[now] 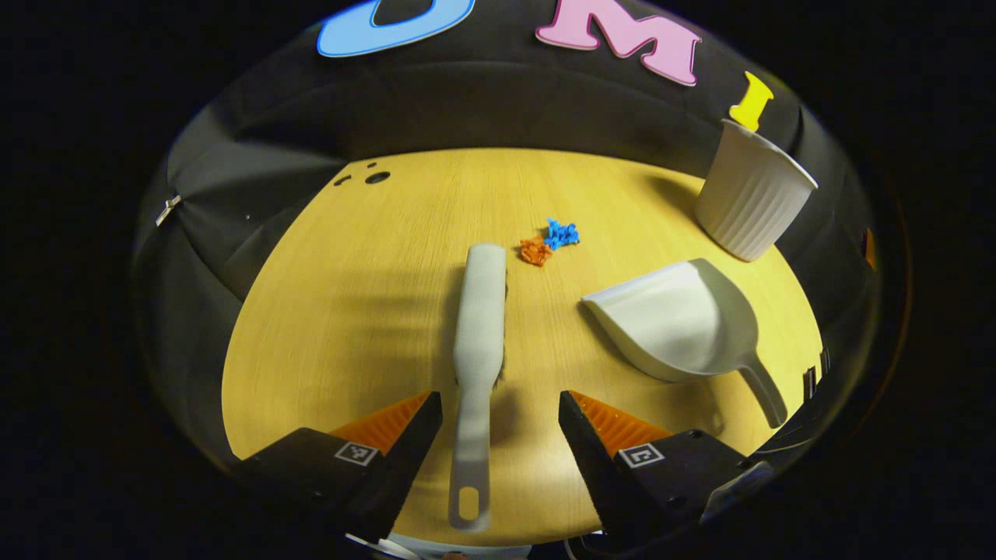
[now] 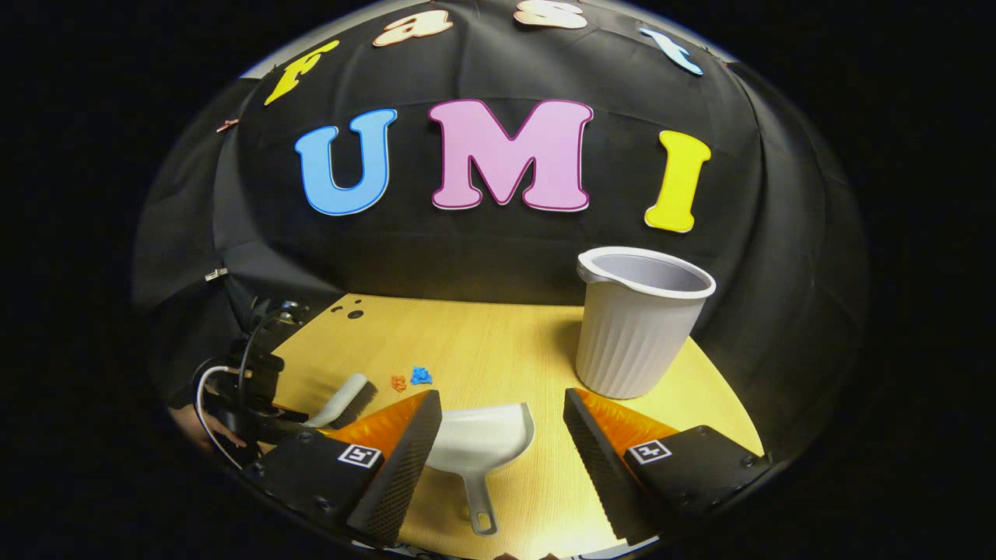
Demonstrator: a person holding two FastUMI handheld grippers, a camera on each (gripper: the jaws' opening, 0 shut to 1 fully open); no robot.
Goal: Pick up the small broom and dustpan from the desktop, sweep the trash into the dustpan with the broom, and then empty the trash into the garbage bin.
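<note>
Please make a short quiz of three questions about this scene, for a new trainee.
1. True or false: the left gripper is already shut on the broom.
2. Which thing lies between the fingers of the right gripper? A) the garbage bin B) the dustpan C) the trash
3. Fill in: the trash is two small pieces, one orange and one ____.

Key: 1 false, both fingers stand apart from the handle. 2 B. 3 blue.

wall: black cloth (image 2: 498, 257), creased, upper frame | furniture: light wood desktop (image 1: 373, 311), lower centre | light: warm, soft shadows
</note>
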